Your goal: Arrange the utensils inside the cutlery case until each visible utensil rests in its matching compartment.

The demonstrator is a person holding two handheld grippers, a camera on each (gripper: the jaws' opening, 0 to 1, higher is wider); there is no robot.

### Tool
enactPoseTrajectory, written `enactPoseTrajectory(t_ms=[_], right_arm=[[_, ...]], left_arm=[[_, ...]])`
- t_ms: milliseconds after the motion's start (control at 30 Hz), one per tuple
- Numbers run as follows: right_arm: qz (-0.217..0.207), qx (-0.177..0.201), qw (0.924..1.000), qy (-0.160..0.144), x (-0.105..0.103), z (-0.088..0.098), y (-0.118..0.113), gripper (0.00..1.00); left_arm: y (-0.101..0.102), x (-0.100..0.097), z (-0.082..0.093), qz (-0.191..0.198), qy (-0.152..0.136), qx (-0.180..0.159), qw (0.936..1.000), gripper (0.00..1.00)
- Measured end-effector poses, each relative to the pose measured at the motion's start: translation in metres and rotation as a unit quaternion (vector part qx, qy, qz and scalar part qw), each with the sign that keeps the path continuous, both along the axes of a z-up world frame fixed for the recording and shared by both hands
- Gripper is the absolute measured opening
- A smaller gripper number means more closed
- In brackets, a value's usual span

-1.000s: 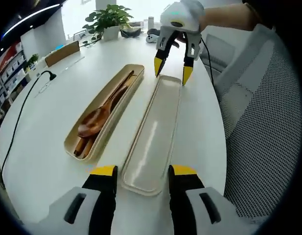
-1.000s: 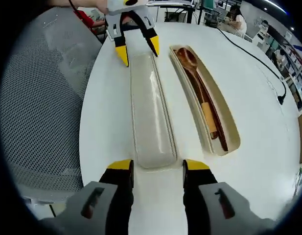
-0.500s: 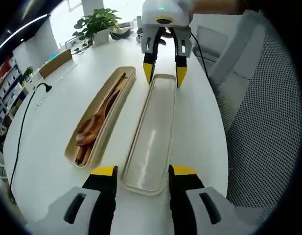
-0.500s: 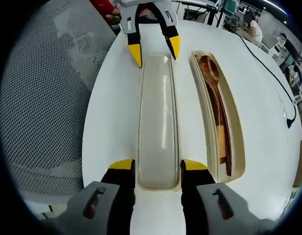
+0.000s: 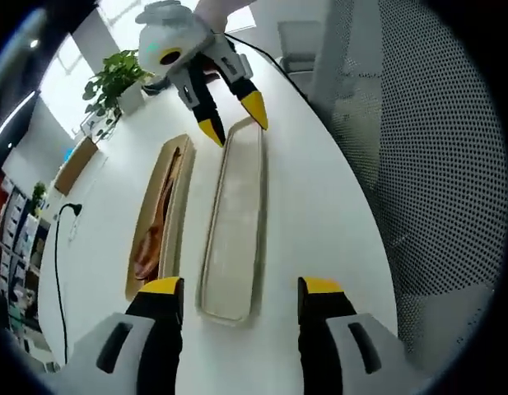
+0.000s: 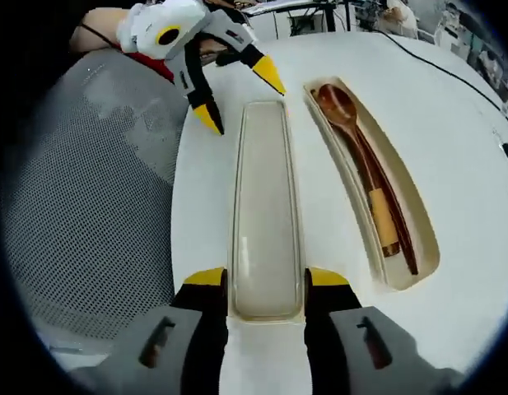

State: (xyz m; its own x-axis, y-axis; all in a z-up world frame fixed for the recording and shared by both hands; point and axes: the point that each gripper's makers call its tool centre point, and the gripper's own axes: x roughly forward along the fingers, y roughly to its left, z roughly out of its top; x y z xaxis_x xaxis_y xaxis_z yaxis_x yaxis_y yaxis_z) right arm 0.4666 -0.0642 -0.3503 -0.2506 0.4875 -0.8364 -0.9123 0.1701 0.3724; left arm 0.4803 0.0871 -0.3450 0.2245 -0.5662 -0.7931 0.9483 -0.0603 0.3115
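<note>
Each tool, left (image 5: 237, 290) and right (image 6: 265, 280), straddles one lid (image 6: 264, 222) end, jaws apart; contact unclear. One case (image 6: 375, 189) holds one spoon (image 6: 352, 132) beside.

Left gripper (image 5: 240, 296) and right gripper (image 6: 265, 288), grey-white bodies, black jaws, yellow tips, red sleeve (image 6: 146, 64)

The left gripper (image 5: 240, 295) points forward with its yellow-tipped jaws spread wide apart, nothing pinched between them. In the right gripper view it reaches in from the far side (image 6: 241, 92), tilted, jaws splayed. The right gripper (image 6: 266, 284) also stands with its jaws parted, and in the left gripper view it comes in from the top (image 5: 233, 115), jaws angled downward and gaping, a person's hand (image 5: 216, 10) behind its white body.
</note>
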Motion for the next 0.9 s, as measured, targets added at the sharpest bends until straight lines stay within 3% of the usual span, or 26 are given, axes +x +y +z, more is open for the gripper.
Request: enactPoseTrajectory(t_ms=[133, 167, 267, 333, 400, 433, 567, 733, 833, 900], right_arm=[[-0.005, -0.002, 0.9993, 0.037, -0.006, 0.003, -0.005, 0.34], [-0.004, 0.005, 0.9994, 0.035, -0.005, 0.002, -0.005, 0.34], [-0.026, 0.017, 0.9948, 0.097, -0.017, 0.008, -0.002, 0.34], [-0.037, 0.035, 0.9939, 0.098, -0.009, 0.004, -0.001, 0.34], [-0.042, 0.033, 0.9876, 0.147, -0.019, 0.009, -0.005, 0.34], [-0.051, 0.035, 0.9855, 0.158, -0.021, 0.011, -0.005, 0.34], [-0.046, 0.036, 0.9841, 0.167, -0.023, 0.013, -0.008, 0.34], [-0.042, 0.035, 0.9829, 0.176, -0.029, 0.012, -0.010, 0.34], [-0.080, 0.066, 0.9770, 0.186, -0.024, 0.015, -0.006, 0.35], [-0.083, 0.069, 0.9763, 0.188, -0.023, 0.015, -0.010, 0.35]], left_arm=[[-0.003, -0.002, -0.001, -0.011, -0.002, 0.004, 0.9999, 0.49], [-0.003, -0.003, -0.001, -0.012, -0.003, 0.005, 0.9999, 0.48], [-0.003, -0.006, -0.001, -0.016, 0.005, 0.008, 0.9998, 0.43], [-0.003, -0.006, -0.003, -0.011, 0.011, 0.004, 0.9999, 0.38], [-0.005, -0.005, -0.002, -0.006, 0.012, -0.001, 0.9999, 0.36], [-0.006, -0.003, -0.003, -0.008, 0.009, 0.002, 0.9999, 0.34], [-0.002, 0.010, -0.008, -0.042, -0.056, 0.054, 0.9961, 0.21], [-0.005, 0.010, -0.004, -0.031, -0.055, 0.038, 0.9973, 0.10], [-0.001, 0.015, 0.000, 0.020, -0.041, 0.032, 0.9984, 0.09], [0.000, 0.013, 0.000, 0.011, -0.039, 0.035, 0.9986, 0.08]])
